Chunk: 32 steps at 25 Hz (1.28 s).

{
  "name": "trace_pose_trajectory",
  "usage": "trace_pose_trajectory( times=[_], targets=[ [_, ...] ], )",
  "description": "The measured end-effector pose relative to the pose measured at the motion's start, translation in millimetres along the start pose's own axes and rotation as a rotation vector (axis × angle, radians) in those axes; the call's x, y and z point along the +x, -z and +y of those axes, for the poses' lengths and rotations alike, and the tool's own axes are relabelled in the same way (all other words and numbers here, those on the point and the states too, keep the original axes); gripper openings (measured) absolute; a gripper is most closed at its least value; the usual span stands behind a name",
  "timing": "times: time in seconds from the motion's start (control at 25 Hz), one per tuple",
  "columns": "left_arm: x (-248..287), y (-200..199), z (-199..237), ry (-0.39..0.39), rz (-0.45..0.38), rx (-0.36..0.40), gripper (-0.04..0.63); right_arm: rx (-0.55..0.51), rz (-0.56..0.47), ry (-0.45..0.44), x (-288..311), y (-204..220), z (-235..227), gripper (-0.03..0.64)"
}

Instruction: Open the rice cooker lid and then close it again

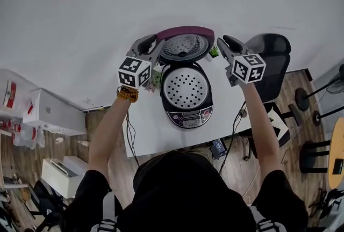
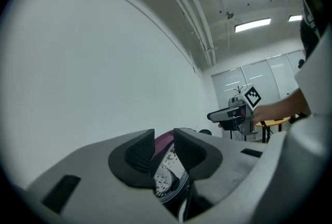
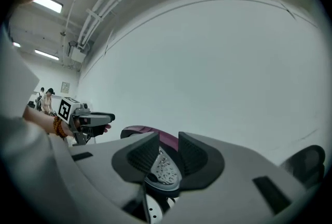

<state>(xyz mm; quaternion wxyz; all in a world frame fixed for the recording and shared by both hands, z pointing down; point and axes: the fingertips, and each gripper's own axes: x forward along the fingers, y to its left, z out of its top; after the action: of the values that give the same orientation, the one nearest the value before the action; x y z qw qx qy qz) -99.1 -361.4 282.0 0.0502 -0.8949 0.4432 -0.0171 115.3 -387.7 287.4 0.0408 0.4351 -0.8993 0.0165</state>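
Presently the rice cooker (image 1: 188, 117) is found on the white table (image 1: 144, 121) with its lid (image 1: 185, 44) raised fully upright at the rear and the perforated inner plate exposed. The opening half is judged complete, and closing is the step in hand. The left gripper (image 1: 155, 43) is held just beside the lid's left edge and the right gripper (image 1: 223, 43) near its right edge, both pointing level. Each pair of jaws is seen apart, with the lid in line beyond the gap and nothing clamped. It is recommended that the lid's upper rim be pressed forward and down from behind, evenly from both sides, so that the hinge is not twisted. The lid should be eased rather than dropped, and pressure applied at the front edge until the latch catches. The body should be watched for sliding on the table.
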Motion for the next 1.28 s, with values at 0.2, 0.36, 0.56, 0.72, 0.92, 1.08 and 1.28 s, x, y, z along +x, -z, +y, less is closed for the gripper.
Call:
trace_pose_trajectory(
  times=[0.2, 0.36, 0.56, 0.72, 0.92, 1.08, 1.28],
  targets=[
    [15, -2, 19, 0.002, 0.012, -0.023, 0.112, 0.067, 0.030, -0.030, 29, 1, -10, 0.112],
    [29, 3, 28, 0.021, 0.028, -0.058, 0.113, 0.115, 0.056, -0.052, 50, 4, -21, 0.126],
    [42, 18, 36, 0.074, 0.056, -0.164, 0.114, 0.179, 0.110, -0.127, 70, 13, -26, 0.187],
    [48, 29, 35, 0.112, 0.084, -0.212, 0.114, 0.285, 0.127, -0.205, 78, 23, -26, 0.189],
    [53, 31, 40, 0.115, 0.090, -0.193, 0.114, 0.380, 0.115, -0.201, 86, 29, -31, 0.198],
    [53, 28, 47, 0.099, 0.083, -0.222, 0.083, 0.373, 0.121, -0.201, 89, 25, -30, 0.198],
    [54, 34, 48, 0.102, 0.099, -0.237, 0.083, 0.389, 0.151, -0.190, 91, 30, -30, 0.201]
  ],
)
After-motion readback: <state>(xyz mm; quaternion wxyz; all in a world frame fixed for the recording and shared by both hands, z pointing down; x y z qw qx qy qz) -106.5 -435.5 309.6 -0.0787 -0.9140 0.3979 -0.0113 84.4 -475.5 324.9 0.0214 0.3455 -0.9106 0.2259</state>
